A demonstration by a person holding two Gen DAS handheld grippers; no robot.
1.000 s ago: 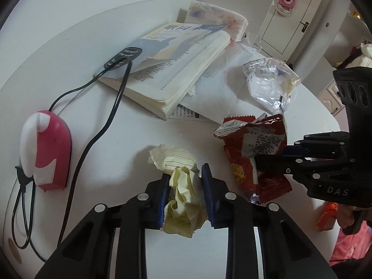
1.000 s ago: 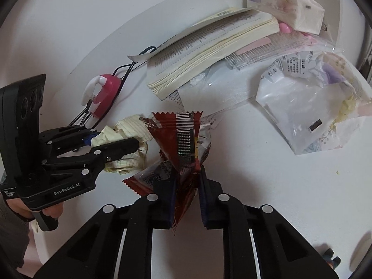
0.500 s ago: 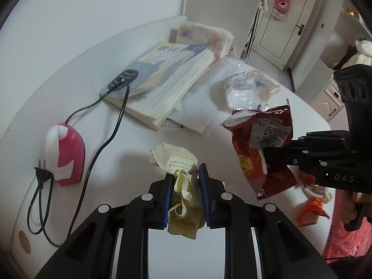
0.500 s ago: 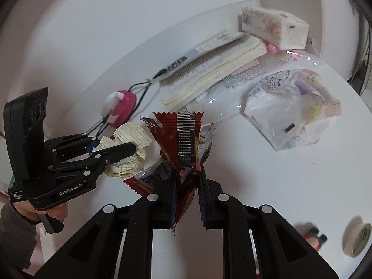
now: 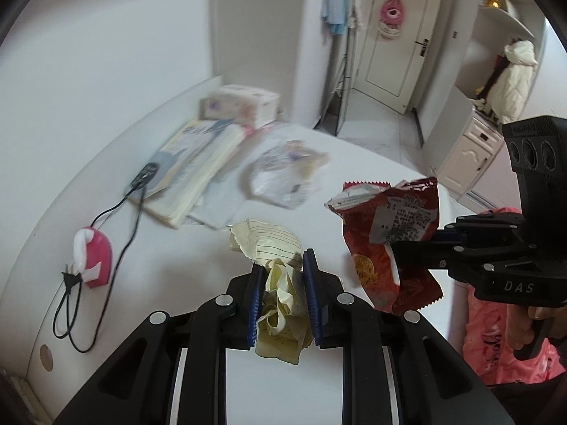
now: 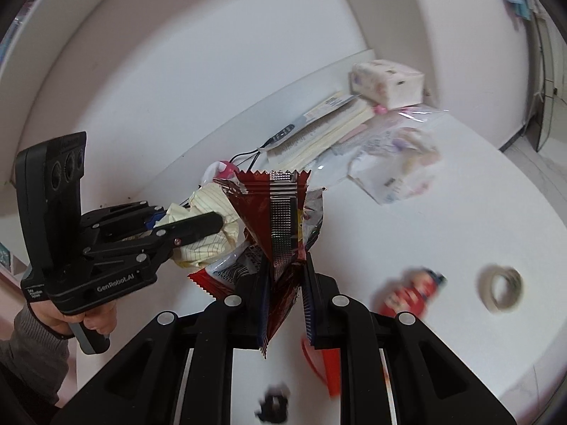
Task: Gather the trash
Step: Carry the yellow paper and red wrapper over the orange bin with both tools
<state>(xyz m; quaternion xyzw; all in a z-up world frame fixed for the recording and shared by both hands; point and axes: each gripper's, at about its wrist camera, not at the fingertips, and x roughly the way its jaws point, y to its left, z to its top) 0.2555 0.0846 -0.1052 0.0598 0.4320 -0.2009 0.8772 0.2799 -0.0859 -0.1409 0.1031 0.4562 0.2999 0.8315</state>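
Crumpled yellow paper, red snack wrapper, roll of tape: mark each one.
crumpled yellow paper (image 5: 283, 304), left wrist view, on the wad between the fingers.
red snack wrapper (image 6: 283, 219), right wrist view, on its ridged centre seam.
roll of tape (image 6: 500, 287), right wrist view, on the ring's band.

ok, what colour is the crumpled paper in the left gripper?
Pale yellow with ruled lines; the crumpled paper shows best in the left wrist view, in the left gripper.
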